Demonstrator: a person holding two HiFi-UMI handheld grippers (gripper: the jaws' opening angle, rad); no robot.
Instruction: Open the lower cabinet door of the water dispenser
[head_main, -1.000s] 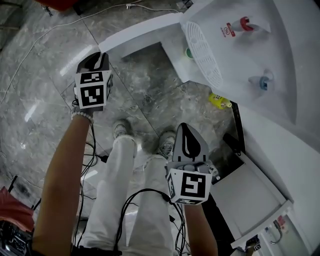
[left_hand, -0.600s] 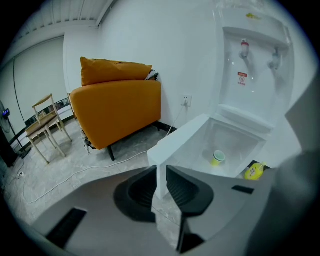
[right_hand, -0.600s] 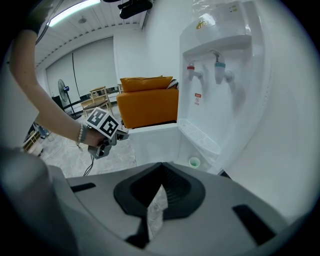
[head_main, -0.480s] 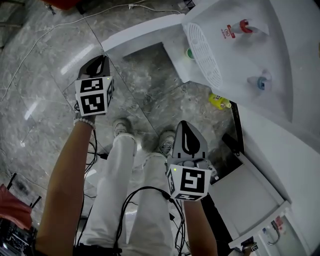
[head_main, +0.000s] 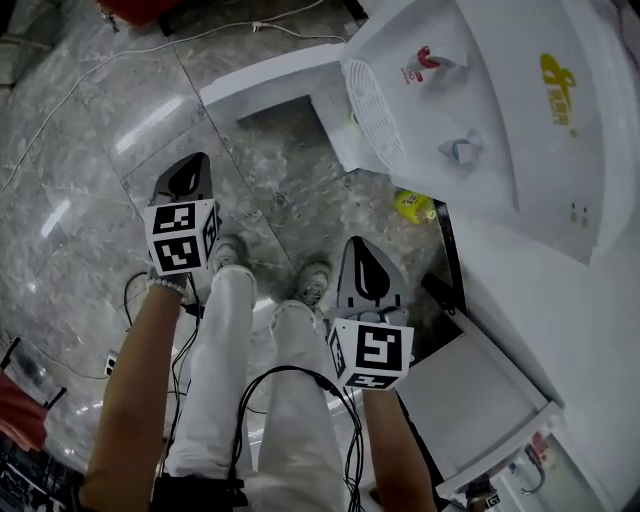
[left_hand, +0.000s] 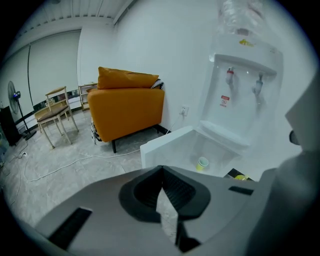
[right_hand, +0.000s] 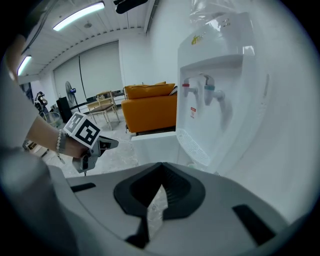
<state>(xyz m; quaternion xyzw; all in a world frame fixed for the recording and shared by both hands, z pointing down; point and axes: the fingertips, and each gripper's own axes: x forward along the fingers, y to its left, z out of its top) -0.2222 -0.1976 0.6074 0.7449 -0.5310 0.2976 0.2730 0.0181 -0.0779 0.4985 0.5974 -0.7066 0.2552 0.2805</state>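
Door opening is looking complete: the lower cabinet door (head_main: 265, 75) of the water dispenser (head_main: 520, 120) is standing swung wide to the left of the body, exposing a compartment with a paper cup (left_hand: 202, 163) inside, so I am judging that nothing is left but drawing clear. The left gripper (head_main: 196, 162) is hanging over the floor (head_main: 90, 150), near the door's free edge but apart from it, pointing forward and down with its jaws pressed together on nothing. The right gripper (head_main: 362, 245) is hovering by the person's legs (head_main: 230, 380), angled likewise, its jaws also closed and empty.
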